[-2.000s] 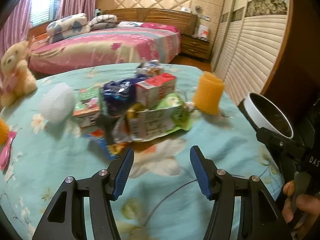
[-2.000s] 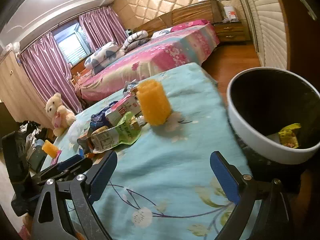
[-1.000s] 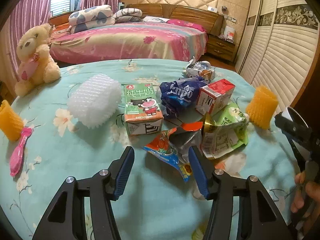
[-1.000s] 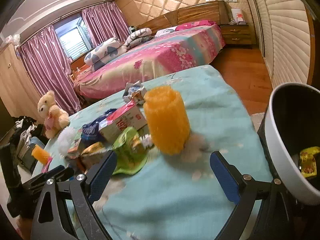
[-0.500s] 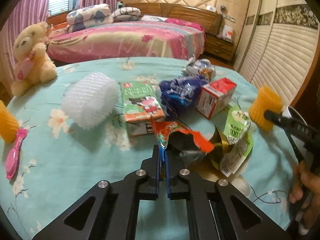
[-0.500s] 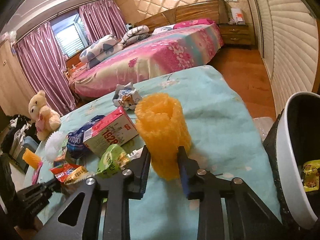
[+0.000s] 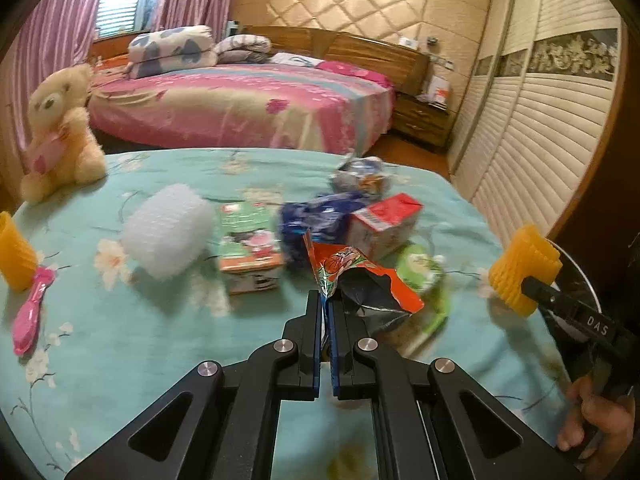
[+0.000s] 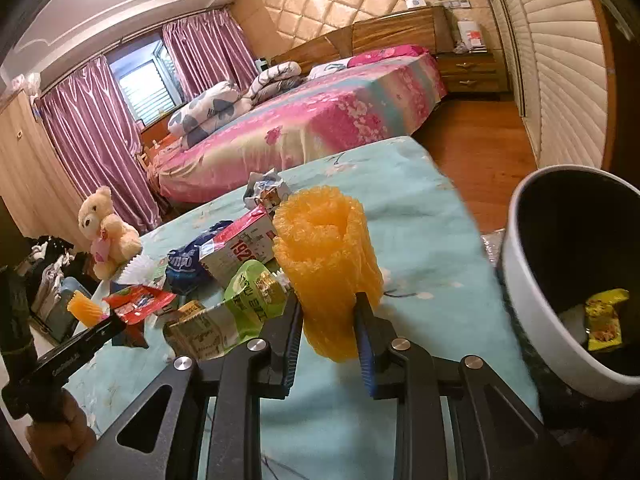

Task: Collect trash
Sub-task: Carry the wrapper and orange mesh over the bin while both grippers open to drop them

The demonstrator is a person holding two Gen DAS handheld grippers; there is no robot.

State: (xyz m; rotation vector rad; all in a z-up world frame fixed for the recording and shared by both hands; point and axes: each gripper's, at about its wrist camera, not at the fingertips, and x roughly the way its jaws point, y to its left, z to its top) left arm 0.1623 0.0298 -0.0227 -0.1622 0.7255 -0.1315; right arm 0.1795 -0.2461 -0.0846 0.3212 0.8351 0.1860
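A: Status on the trash?

B: Orange foam sleeve (image 8: 326,264) sits centre frame in the right wrist view, clamped low down between the right gripper (image 8: 326,344) pads, standing upright, long axis vertical. Red snack wrapper (image 7: 360,280) is centre frame in the left wrist view, its left edge pinched flat in the left gripper (image 7: 326,320), jaws fully closed on it, open torn end facing right.

A: Bin?

B: White-rimmed bin (image 8: 520,280) fills the right edge of the right wrist view, just beside the sleeve, mouth open, one yellow wrapper (image 8: 604,320) already inside. In the left wrist view the sleeve (image 7: 524,268) sits at far right against the bin rim (image 7: 580,276).

A: So which hand goes first?

B: Right, I'd say. It's much nearer; the bin lies to the right of its claw. The left has to cross the whole cloth (image 7: 120,340) rightward to reach it.

A: What's left behind?

B: Green pouch (image 8: 248,296), red-and-white carton (image 8: 240,252), blue bag (image 8: 184,264), milk box (image 7: 248,252), crumpled wrapper (image 8: 266,190). All mid-table, left of the sleeve.
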